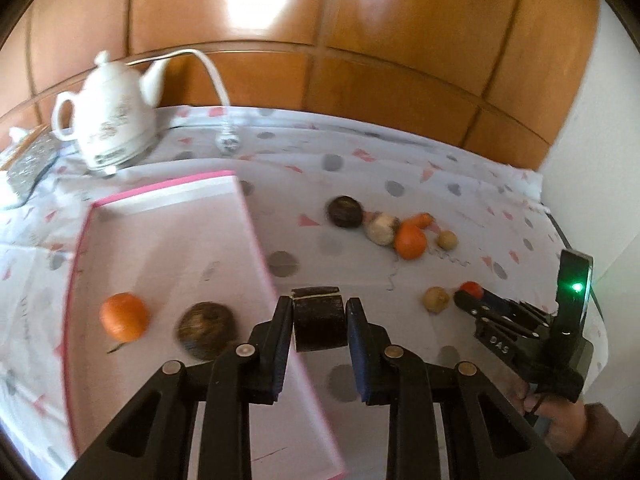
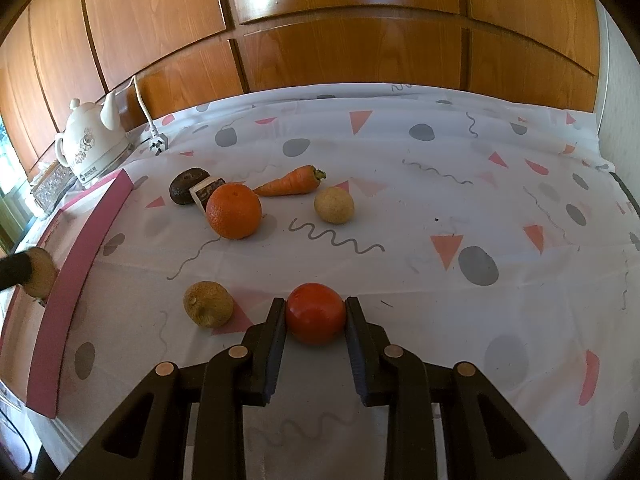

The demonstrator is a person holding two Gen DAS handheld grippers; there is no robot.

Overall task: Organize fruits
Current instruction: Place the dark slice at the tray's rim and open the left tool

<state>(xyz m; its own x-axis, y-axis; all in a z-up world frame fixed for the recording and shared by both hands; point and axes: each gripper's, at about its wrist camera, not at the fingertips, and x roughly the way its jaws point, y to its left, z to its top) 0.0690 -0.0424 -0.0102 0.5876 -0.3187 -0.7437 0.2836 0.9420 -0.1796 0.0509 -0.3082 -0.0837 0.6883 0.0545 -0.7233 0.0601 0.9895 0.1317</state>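
The pink tray (image 1: pixel 168 216) holds an orange (image 1: pixel 124 317) and a brown fruit (image 1: pixel 206 330); left tongs (image 1: pixel 319 316) squeeze a dark block (image 1: pixel 319 322); right tongs (image 2: pixel 316 312) squeeze a tomato (image 2: pixel 316 313).

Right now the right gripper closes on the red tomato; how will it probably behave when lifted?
The tomato looks smooth and glossy, so it may slip between the right gripper pads. It is round, so if released on the tablecloth it would likely roll. It is probably soft-skinned, so a hard squeeze could bruise it.

Glossy wood panels (image 2: pixel 360 40); matt printed tablecloth (image 2: pixel 440 200); glazed ceramic teapot (image 1: pixel 112 120).
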